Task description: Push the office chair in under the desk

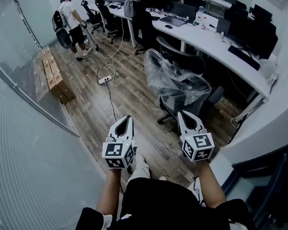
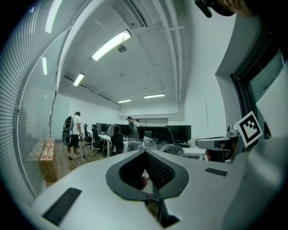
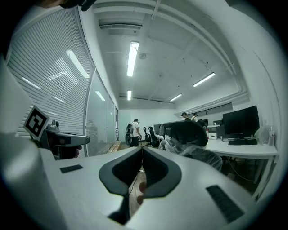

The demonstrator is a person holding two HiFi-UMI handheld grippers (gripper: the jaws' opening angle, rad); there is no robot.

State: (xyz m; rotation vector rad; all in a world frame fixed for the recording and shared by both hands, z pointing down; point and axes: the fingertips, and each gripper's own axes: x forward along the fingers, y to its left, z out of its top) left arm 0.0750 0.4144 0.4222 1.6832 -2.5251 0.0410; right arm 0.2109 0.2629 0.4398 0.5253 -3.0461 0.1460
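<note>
A black office chair (image 1: 179, 87), draped in clear plastic, stands on the wood floor, pulled out from the long white desk (image 1: 213, 44) on the right. My left gripper (image 1: 128, 119) and right gripper (image 1: 181, 114) are held side by side just short of the chair, both shut and empty. Neither touches it. The right gripper view shows the chair's (image 3: 186, 134) headrest and plastic cover just right of the shut right gripper (image 3: 142, 148), with the desk (image 3: 243, 148) beyond. In the left gripper view the chair's (image 2: 155, 146) plastic peeks over the shut left gripper (image 2: 145, 152).
A glass wall (image 1: 16, 72) runs along the left with cardboard boxes (image 1: 54, 77) at its foot. A power strip (image 1: 105, 80) and its cable lie on the floor ahead. A person with a backpack (image 1: 72, 23) stands far back by other chairs (image 1: 94, 16). Monitors (image 1: 249, 34) stand on the desk.
</note>
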